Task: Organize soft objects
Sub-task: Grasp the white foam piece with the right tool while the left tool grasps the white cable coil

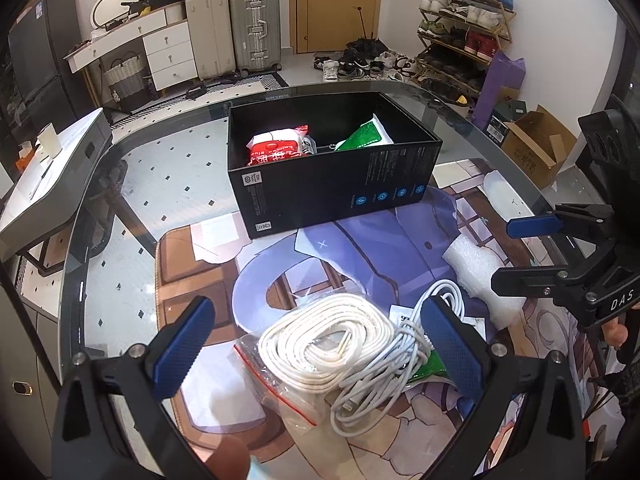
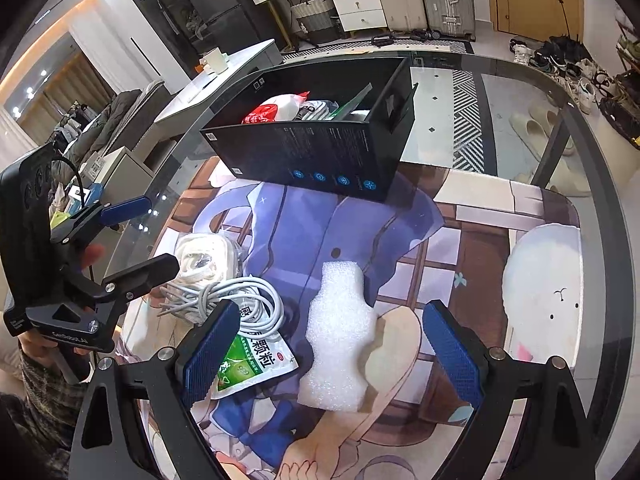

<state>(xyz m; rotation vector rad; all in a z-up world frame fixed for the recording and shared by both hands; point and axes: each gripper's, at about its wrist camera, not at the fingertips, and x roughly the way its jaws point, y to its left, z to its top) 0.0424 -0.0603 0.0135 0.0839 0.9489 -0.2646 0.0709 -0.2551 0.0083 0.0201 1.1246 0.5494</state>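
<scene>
— What writing can you read from where you are?

— Little. On my right gripper (image 1: 524, 254), seen from my left camera, white letters "DAS" show on the black body. The green sachet (image 2: 250, 362) on the mat carries large Chinese characters, the clearest being 颗粒. The black box (image 1: 332, 168) has small white print and a row of blue round icons along its long side; the print is too fine to read. The red and white pack (image 1: 276, 146) inside it bears Chinese characters I cannot make out.

— And your jaws?

— Both pairs stand wide apart and hold nothing. My left gripper (image 1: 320, 348) hangs over the bagged white rope (image 1: 324, 344), a coil in a clear zip bag with a red strip; whether the pads touch it I cannot tell. My right gripper (image 2: 334, 354) straddles the white foam piece (image 2: 340, 340), with clear space on both sides.

— Where do the soft things lie?

— The rope, a loose white cable (image 2: 240, 300), the sachet and the foam lie on the printed mat (image 2: 460, 280) atop the glass table (image 1: 160, 168). The cable rests across the sachet. A green pack (image 1: 366, 136) is in the box beside the red one.
</scene>
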